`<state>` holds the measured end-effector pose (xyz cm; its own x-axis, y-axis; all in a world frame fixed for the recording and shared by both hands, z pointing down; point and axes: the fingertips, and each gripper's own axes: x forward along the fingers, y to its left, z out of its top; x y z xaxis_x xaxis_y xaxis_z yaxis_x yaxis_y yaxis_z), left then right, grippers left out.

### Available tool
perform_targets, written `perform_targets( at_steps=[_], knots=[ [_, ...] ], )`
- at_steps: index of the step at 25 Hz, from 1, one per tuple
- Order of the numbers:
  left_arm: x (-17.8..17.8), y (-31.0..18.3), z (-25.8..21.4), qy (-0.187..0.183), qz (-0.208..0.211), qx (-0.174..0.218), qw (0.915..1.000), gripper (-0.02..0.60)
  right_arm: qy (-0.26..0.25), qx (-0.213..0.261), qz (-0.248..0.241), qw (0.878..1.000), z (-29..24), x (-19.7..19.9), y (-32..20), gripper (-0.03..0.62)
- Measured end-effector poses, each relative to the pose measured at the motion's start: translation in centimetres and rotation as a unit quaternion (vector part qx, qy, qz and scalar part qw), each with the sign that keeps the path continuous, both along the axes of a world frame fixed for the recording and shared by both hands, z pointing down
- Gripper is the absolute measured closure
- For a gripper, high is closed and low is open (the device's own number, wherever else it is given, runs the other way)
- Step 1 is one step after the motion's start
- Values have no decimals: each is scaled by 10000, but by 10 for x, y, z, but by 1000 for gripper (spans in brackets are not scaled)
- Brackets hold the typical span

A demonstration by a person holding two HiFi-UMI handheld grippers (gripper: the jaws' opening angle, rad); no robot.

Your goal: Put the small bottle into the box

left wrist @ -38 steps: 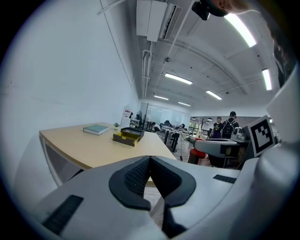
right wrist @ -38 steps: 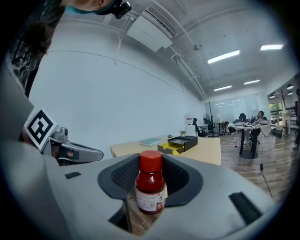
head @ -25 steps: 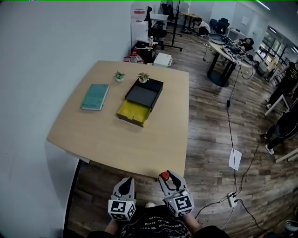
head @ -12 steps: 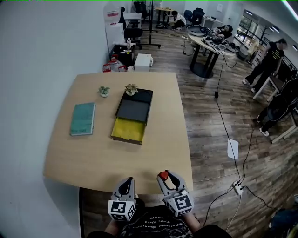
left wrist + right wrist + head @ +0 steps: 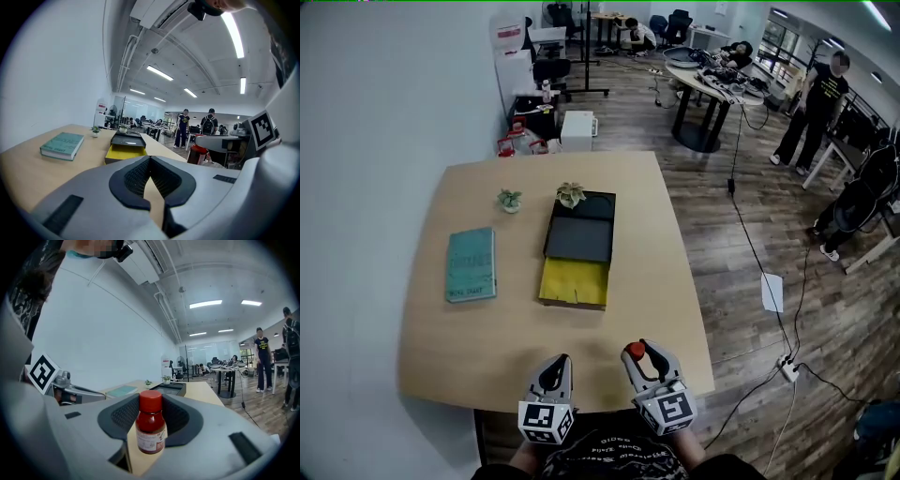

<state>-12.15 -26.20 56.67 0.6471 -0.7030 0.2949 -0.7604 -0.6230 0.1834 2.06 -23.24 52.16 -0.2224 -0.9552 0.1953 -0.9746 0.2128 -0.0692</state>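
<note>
Carrying stage: bottle [image 5: 151, 427] gripped, box [image 5: 577, 242] not yet reached
The right tool [image 5: 643, 354] clamps the red-capped bottle over the tabletop's [image 5: 487, 347] near edge. The box lies open farther in. The left tool [image 5: 552, 373] is closed, empty.

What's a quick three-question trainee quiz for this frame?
1. True or false: the right gripper grips the small bottle between its jaws.
2. In the head view, what lies on the table left of the box? A) teal book B) mug C) laptop
3. What do the jaws of the left gripper hold?
Key: 1 true; 2 A; 3 nothing, they are shut and empty.
</note>
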Motion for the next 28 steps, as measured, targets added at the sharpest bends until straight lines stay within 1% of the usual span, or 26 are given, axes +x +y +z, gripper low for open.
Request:
perform_targets(
  at_steps=[6, 14, 19, 28],
  knots=[
    [-11, -21, 7, 66, -140, -164, 9997, 578, -14, -48, 0, 10000, 2, -5, -20, 438],
    [-7, -49, 3, 129, -331, -233, 9991, 578, -40, -60, -97, 9999, -7, 4, -51, 437],
    [-7, -57, 0, 142, -456, -211, 9986, 578, -33, 164, -261, 9995, -24, 4, -70, 439],
    [-17, -64, -1, 144, -616, -160, 9979, 578, 73, 335, -538, 9980, -45, -2, -107, 437]
  ],
)
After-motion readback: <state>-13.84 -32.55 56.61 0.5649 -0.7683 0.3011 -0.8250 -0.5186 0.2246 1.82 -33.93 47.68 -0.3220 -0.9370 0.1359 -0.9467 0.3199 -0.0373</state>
